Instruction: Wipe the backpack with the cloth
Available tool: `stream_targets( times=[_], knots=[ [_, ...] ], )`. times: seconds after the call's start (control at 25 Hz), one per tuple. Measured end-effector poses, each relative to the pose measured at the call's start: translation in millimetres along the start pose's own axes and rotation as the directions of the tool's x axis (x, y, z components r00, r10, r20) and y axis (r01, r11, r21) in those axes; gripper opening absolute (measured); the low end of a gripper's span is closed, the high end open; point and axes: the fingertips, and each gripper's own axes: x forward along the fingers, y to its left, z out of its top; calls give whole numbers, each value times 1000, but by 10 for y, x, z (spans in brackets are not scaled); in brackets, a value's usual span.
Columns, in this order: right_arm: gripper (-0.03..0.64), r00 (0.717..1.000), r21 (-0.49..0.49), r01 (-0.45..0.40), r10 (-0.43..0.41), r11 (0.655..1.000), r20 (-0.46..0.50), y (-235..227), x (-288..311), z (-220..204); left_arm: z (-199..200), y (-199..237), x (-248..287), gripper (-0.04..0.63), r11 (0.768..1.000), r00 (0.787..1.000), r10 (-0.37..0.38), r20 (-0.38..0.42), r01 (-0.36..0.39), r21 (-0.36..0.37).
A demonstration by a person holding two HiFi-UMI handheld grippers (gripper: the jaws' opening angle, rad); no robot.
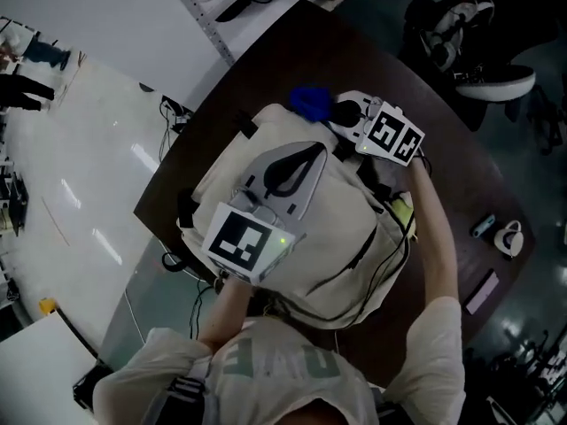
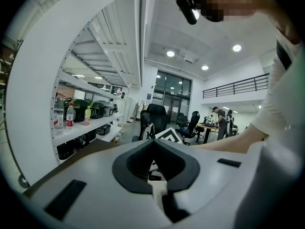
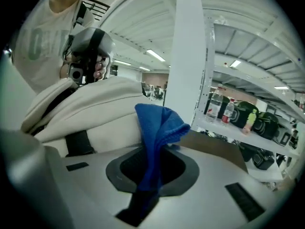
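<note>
L hand-held gripper (image 1: 308, 155) jaws together, empty, over backpack (image 1: 345, 237); R hand-held gripper (image 1: 335, 113) pinching blue cloth (image 1: 310, 102).

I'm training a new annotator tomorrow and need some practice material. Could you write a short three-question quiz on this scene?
1. True or false: the left gripper holds the blue cloth.
2. What does the backpack lie on? A) a white floor B) the dark table C) an office chair
3. Fill in: the right gripper has its jaws shut on the ____.

Key: 1 false, the left gripper's jaws are together and hold nothing; 2 B; 3 cloth.
</note>
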Motion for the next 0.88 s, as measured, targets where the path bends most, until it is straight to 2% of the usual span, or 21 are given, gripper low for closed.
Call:
stream_targets(
  times=[0.08, 0.32, 0.56, 0.88],
  knots=[
    [43, 1000, -9, -28, 28, 1000, 13, 46, 46, 31, 43, 32, -16, 3, 1000, 1000, -1, 10, 1, -22],
    [43, 999, 35, 9, -10, 999, 30, 151, -129, -42, 19, 151, -48, 3, 1000, 1000, 22, 4, -22, -21],
    [43, 997, 111, 80, -79, 991, -12, 526, -649, -356, -69, 105, 16, 3, 999, 999, 29, -19, -28, 45],
    [43, 983, 233, 183, -171, 955, -72, 1094, -1190, -739, -94, 131, 36, 3, 1000, 1000, 21, -23, -21, 9]
  ],
)
